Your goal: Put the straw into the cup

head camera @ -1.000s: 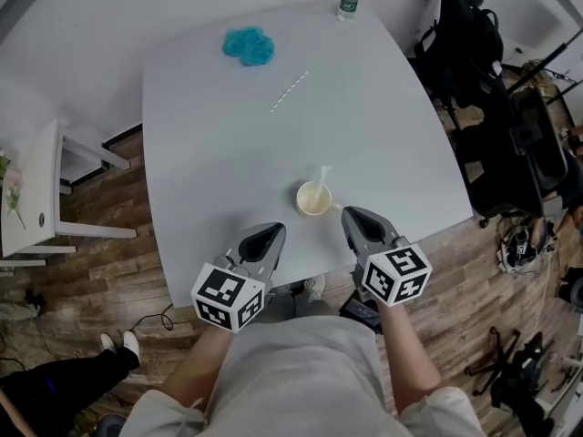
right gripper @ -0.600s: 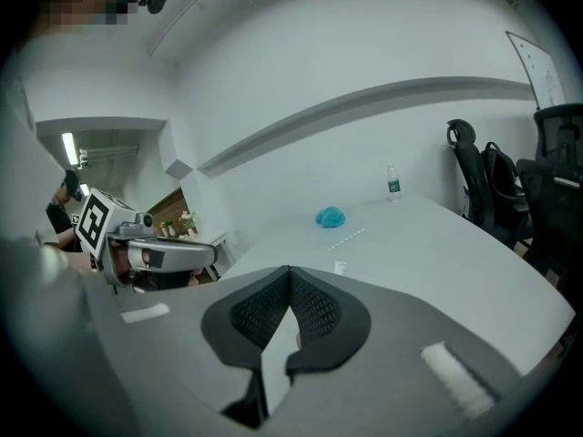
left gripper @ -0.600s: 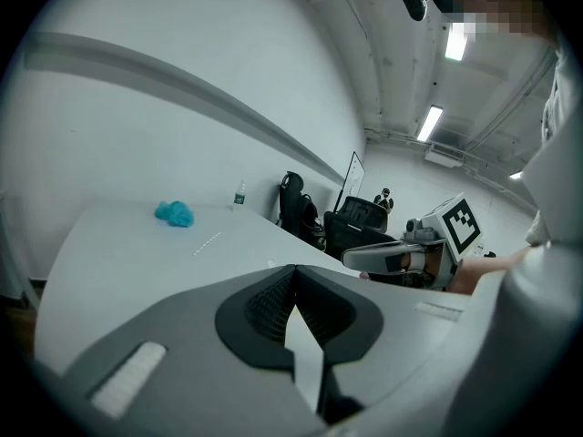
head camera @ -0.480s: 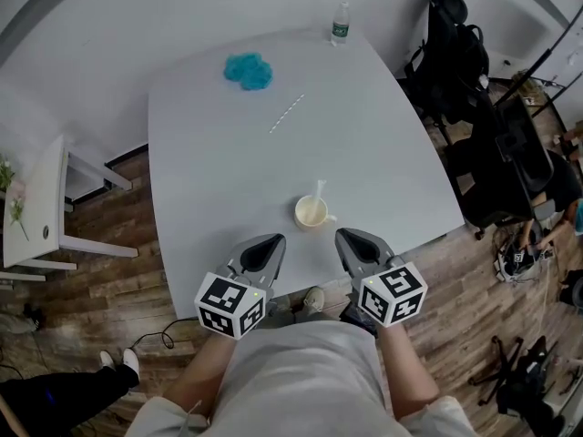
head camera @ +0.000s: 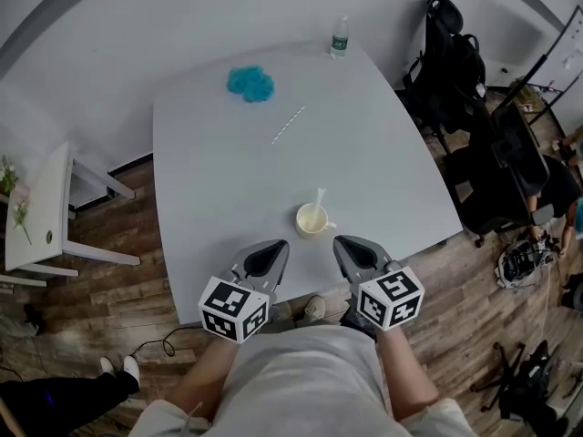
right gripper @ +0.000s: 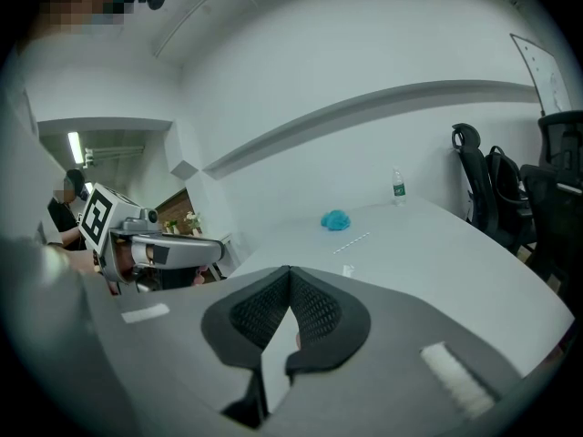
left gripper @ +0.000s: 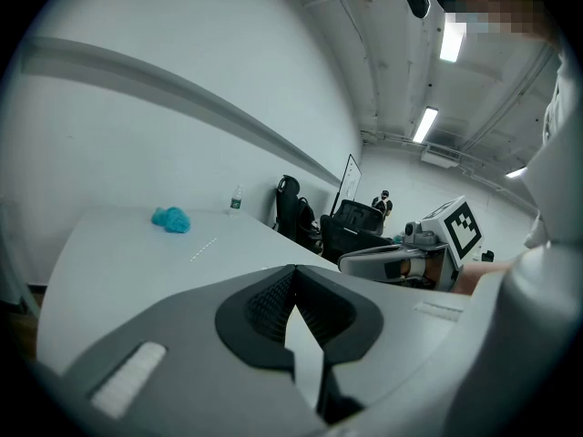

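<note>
Nearest the person, just short of the cup (head camera: 312,220), the left gripper (head camera: 271,247) and the right gripper (head camera: 345,244) are hovering side by side over the tabletop's (head camera: 219,180) near edge. Each is pinching its jaws together on nothing, one a little left of the cup and one a little right.

The cup is standing close to that edge, so a careless sweep from either gripper could be nudging it toward the drop or tipping it. Its handle is pointing toward the right gripper, which makes a snag on that side the likelier cause.

Inside the cup, a pale straw (head camera: 318,202) is leaning against the far rim. It looks light and is only resting there, so a bump to the cup could be flicking it out. Whether the cup is also holding any liquid I cannot tell; its inside is only showing cream.

Well beyond the cup, a second straw (head camera: 288,125) is lying flat and loose on the tabletop. If that one is meant to follow, reaching for it means passing over or beside the cup, and a thin straw lying flat is likely to be rolling away from closing jaws.

Farther still behind the cup, a blue crumpled clump (head camera: 250,83) is sitting. At the far edge a capped bottle (head camera: 340,36) is standing upright, too small to show its fill.
</note>
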A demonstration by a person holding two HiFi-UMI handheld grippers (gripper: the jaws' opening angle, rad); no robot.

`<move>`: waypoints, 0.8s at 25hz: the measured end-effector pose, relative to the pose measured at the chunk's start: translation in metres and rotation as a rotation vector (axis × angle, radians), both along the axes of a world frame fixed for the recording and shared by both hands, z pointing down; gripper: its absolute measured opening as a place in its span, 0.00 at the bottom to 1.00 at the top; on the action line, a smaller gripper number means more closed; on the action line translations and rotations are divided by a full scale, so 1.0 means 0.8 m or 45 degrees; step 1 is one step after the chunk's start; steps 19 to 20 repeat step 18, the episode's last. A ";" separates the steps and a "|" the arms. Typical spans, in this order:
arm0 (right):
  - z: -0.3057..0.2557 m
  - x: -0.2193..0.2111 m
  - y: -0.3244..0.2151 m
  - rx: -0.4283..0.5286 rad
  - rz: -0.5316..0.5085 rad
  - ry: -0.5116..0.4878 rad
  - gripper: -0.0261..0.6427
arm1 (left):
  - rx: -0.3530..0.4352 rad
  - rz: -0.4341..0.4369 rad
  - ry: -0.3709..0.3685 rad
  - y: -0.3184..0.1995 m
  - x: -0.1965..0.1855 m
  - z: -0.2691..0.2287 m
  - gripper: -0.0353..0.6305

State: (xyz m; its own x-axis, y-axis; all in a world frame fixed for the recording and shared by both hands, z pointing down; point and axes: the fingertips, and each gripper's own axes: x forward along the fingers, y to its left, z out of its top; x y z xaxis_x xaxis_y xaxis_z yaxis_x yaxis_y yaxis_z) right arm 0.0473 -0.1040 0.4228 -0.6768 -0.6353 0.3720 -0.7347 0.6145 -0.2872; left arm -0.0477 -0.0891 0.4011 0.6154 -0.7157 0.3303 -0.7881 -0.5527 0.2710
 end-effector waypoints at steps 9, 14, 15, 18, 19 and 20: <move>0.002 0.001 0.004 -0.006 -0.010 -0.002 0.05 | -0.004 0.002 -0.003 0.002 0.003 0.002 0.08; 0.001 0.000 0.006 -0.011 -0.022 0.001 0.05 | -0.007 0.001 -0.007 0.003 0.002 0.000 0.08; 0.001 0.000 0.006 -0.011 -0.024 0.002 0.05 | -0.007 0.001 -0.008 0.003 0.002 0.000 0.08; 0.001 -0.001 0.008 -0.011 -0.031 0.002 0.05 | -0.009 0.001 -0.011 0.006 0.002 0.000 0.08; 0.001 -0.001 0.008 -0.011 -0.031 0.002 0.05 | -0.009 0.001 -0.011 0.006 0.002 0.000 0.08; 0.001 -0.001 0.008 -0.011 -0.031 0.002 0.05 | -0.009 0.001 -0.011 0.006 0.002 0.000 0.08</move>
